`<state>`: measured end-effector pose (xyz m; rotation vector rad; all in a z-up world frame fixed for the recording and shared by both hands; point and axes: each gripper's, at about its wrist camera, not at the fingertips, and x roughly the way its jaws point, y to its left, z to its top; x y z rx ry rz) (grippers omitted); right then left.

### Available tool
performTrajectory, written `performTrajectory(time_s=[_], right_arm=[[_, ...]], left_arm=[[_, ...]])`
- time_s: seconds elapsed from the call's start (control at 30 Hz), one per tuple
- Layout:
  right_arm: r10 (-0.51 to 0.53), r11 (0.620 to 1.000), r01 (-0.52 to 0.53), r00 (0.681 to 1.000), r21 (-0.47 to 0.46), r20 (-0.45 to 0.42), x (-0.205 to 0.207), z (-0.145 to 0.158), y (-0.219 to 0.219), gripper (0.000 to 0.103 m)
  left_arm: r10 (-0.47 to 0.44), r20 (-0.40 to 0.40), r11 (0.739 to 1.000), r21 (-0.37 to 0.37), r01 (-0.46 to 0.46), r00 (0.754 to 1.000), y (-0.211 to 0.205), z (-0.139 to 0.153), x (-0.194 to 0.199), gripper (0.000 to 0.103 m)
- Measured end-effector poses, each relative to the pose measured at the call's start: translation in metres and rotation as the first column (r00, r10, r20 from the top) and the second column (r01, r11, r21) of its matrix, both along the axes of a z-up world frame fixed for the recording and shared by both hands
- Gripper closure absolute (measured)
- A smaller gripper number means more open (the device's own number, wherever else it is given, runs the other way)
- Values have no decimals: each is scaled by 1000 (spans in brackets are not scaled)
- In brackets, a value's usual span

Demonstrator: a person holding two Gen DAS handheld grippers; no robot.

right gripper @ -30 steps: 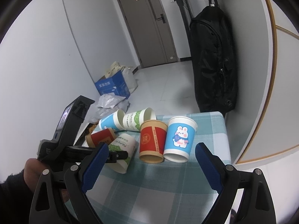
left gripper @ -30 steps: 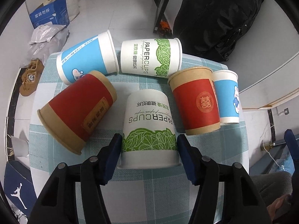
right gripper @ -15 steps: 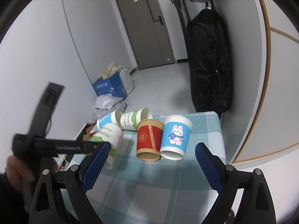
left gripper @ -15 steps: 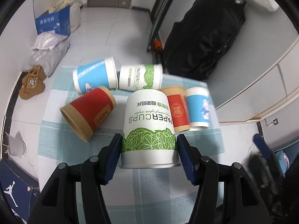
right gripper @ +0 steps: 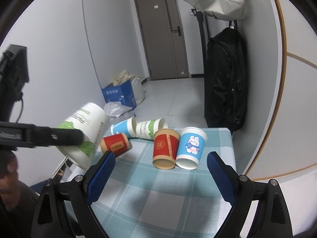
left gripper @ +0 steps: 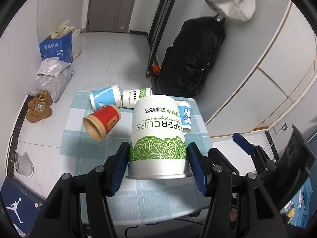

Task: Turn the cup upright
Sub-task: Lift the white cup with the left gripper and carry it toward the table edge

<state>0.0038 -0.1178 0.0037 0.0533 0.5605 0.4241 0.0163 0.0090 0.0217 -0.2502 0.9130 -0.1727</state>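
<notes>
Cup (left gripper: pixel 158 136) between left gripper (left gripper: pixel 158 164) fingers — apparently airborne | mouth-down

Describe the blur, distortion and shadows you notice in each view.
Left wrist view: fisheye bends the walls; the held cup is sharp. Right wrist view: the same cup and the left gripper show motion blur; a soft shadow falls on the tablecloth.

Small table (right gripper: pixel 150 204) covered by teal-and-white checked cloth. Five paper cups seen lying on their sides on it: red-banded kraft cup (left gripper: pixel 103 122) toward left edge; blue cup (left gripper: pixel 105 99) and green-leaf "PAPERCUPS" cup (left gripper: pixel 134 98) side by side at far edge; second red kraft cup (right gripper: pixel 165 148) touching blue rabbit-print cup (right gripper: pixel 191 147) toward right. Near half of cloth left bare.
</notes>
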Motion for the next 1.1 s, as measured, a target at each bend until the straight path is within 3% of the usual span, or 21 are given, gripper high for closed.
performTrajectory(time_s=[0.2,0.53,0.83,0.93,1.1], right_arm=[[26,998,-25,999,-52,31,-18,6,9,9],[41,992,-39,999,-119,14,-27,-3,13,9],[21,993,-25,999,-113,-38,-19,-13,9,9],[21,993,-26,999,-114,-41,-17,-13,10,9],[17,994,-23,998,-110,-54,-14,-15,9,9]], left_arm=[[29,15,1000,-10,-29,999,7,-4,-20,49],[70,-5,997,-43,-70,998,21,-38,-28,49],[56,-119,998,-5,-57,991,24,-78,-13,49],[37,-140,999,-27,-41,989,19,-84,-14,49],[32,-169,999,4,-31,985,12,-94,-17,48]])
